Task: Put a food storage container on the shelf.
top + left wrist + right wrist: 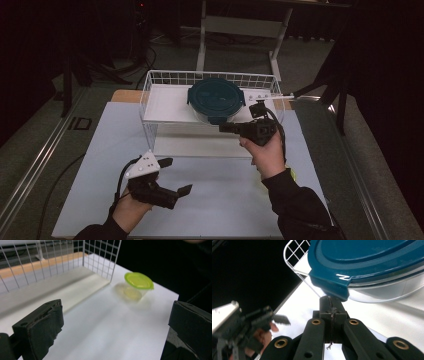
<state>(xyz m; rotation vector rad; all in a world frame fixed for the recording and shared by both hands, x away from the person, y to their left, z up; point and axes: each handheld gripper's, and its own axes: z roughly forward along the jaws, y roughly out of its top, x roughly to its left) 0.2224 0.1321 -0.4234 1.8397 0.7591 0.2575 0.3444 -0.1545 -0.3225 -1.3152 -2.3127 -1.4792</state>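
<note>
A round clear container with a teal lid (pixel 216 98) sits on the upper shelf of a white wire basket (pixel 150 82). My right gripper (pixel 223 128) is shut, and its tips reach the front of the container. In the right gripper view the shut gripper (pixel 331 302) meets the lower edge of the lid's latch tab (pixel 329 288); I cannot tell whether it pinches the tab. My left gripper (pixel 176 176) is held open low over the mat's front left with nothing between its fingers. Beyond the open left gripper (pixel 115 322), a small clear cup with a yellow-green lid (pixel 138 285) stands on the mat.
The basket stands at the back of a white mat (pixel 220 200), and its wire wall (pixel 100 257) rises beside the cup. The cup is near the mat's right edge, behind the right forearm (pixel 295 200). A table frame (pixel 240 30) stands behind, and a floor rail (pixel 35 160) runs at the left.
</note>
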